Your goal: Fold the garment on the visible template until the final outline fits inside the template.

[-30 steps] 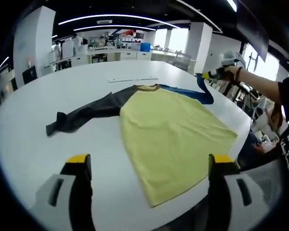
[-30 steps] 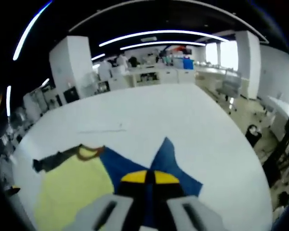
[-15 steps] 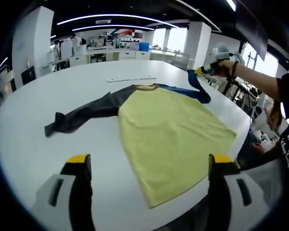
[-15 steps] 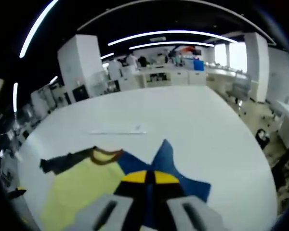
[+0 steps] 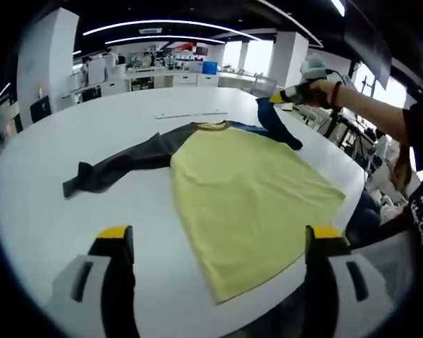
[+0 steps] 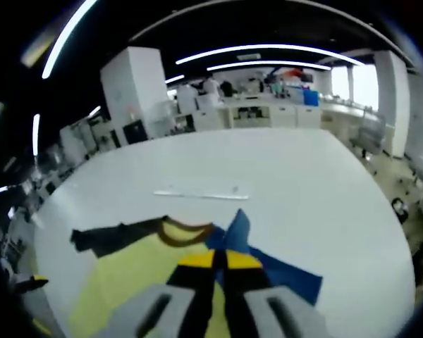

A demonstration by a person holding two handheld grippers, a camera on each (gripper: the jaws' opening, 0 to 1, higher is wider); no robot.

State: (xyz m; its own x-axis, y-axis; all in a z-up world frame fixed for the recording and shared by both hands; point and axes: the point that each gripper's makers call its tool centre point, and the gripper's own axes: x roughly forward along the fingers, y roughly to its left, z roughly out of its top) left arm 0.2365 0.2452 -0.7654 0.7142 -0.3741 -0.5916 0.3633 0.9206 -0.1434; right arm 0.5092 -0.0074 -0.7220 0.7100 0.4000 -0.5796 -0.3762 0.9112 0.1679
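Note:
A long-sleeved garment lies flat on the white table [image 5: 42, 204]. It has a yellow body [image 5: 247, 193], a brown collar [image 6: 187, 231], a dark grey sleeve [image 5: 120, 165] stretched out to the left, and a blue sleeve [image 5: 273, 125]. My right gripper [image 6: 213, 259] is shut on the blue sleeve [image 6: 285, 274]. It shows in the left gripper view [image 5: 285, 97], holding the sleeve end up above the shoulder. My left gripper [image 5: 220, 234] hangs open above the table's near edge, short of the hem.
A thin pale strip [image 5: 194, 114] lies on the table beyond the collar, also seen from the right [image 6: 201, 193]. A person's arm [image 5: 370, 116] reaches in from the right. Benches and cabinets [image 5: 148, 74] stand far behind. The table's edge [image 5: 352, 179] runs close to the garment's right side.
My right gripper has lifted the blue sleeve and carried it left, toward the collar and over the yellow body. The left gripper has stayed put and open.

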